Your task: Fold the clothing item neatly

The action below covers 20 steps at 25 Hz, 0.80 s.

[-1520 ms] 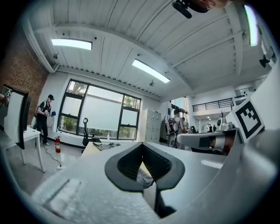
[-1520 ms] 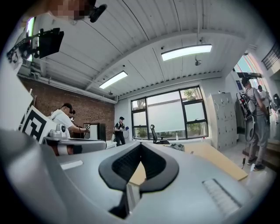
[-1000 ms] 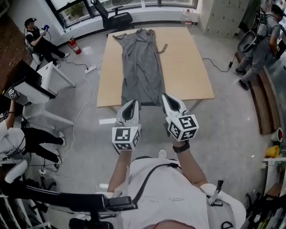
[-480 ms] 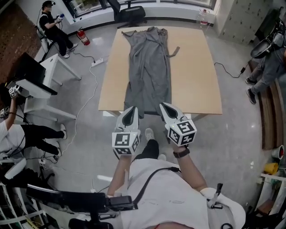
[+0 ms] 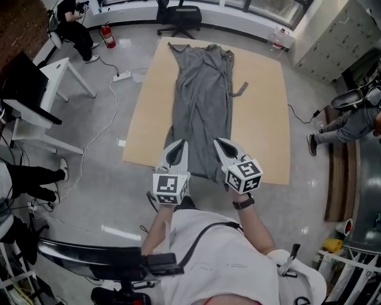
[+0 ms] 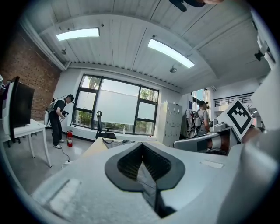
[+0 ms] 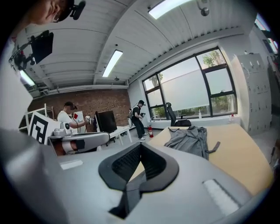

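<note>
A long grey garment [image 5: 200, 101] lies flat lengthwise on the tan table [image 5: 262, 119], with a loose strap [image 5: 241, 90] off its right side. In the head view both grippers hang side by side over its near hem. The left gripper [image 5: 178, 146] is shut with nothing in it, and so is the right gripper [image 5: 221, 143]. In the left gripper view the shut jaws [image 6: 142, 148] point along the table toward the garment's far end [image 6: 121, 141]. In the right gripper view the shut jaws [image 7: 141, 148] point at the crumpled far part of the garment [image 7: 189, 139].
A black office chair [image 5: 178, 13] stands beyond the table's far edge. A white desk [image 5: 44, 77], a power strip with its cable [image 5: 122, 75] and a fire extinguisher [image 5: 108, 37] are at the left. One person sits at the right [image 5: 348, 122], another at the far left [image 5: 74, 12].
Both grippers have come forward from the floor in front of the table to above the garment's near hem. Their jaws have stayed shut.
</note>
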Tool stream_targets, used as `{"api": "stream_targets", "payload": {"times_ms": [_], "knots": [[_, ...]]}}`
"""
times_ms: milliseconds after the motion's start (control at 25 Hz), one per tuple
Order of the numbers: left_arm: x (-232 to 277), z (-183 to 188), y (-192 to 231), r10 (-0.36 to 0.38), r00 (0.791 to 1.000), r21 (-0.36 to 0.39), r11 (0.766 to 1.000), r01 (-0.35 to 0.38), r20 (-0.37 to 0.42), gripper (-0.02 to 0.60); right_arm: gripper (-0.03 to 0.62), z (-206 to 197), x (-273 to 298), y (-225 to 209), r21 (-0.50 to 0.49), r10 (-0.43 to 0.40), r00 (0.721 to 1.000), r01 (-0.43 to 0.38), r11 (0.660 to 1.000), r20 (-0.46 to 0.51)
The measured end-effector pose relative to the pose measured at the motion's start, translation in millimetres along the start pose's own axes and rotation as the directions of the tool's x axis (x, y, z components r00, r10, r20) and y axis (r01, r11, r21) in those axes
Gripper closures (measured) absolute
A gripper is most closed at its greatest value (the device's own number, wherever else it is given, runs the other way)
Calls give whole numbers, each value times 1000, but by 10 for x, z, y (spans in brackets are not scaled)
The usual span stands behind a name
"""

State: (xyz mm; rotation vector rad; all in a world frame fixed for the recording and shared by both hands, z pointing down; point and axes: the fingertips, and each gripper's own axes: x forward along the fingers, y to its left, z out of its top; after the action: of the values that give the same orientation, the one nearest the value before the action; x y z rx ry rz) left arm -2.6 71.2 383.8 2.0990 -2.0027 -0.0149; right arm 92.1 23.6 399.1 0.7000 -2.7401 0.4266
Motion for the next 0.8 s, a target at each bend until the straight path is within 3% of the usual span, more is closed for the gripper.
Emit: {"api": "stream_targets", "payload": {"times_ms": [200,320,520,600,800], "knots": [[177,-217,582,51,997,-35,998,-53,-55,578,588,-19,563,-106,-9,35,998,-35,999,-54],[204,-488,848,92,987,-34,995,-97,-131,578,588,-142,800,-277,-5,42,993,-42,999,-109],[208,-1156,1111,153,944,-28,985,-168,-294,577,588,-414,1295,-713,-21,83,972,-90,996,-218],[261,-1402,1182,166,919,-20,982,-185,-357,538,588,-437,1600,-929,-42,106,964,-120,992,-243],[440,-1877,1203,148,875,-96,972,-215,-461,508,579,-347,2623,-1498,-121,139,944,-182,976,-299]]}}
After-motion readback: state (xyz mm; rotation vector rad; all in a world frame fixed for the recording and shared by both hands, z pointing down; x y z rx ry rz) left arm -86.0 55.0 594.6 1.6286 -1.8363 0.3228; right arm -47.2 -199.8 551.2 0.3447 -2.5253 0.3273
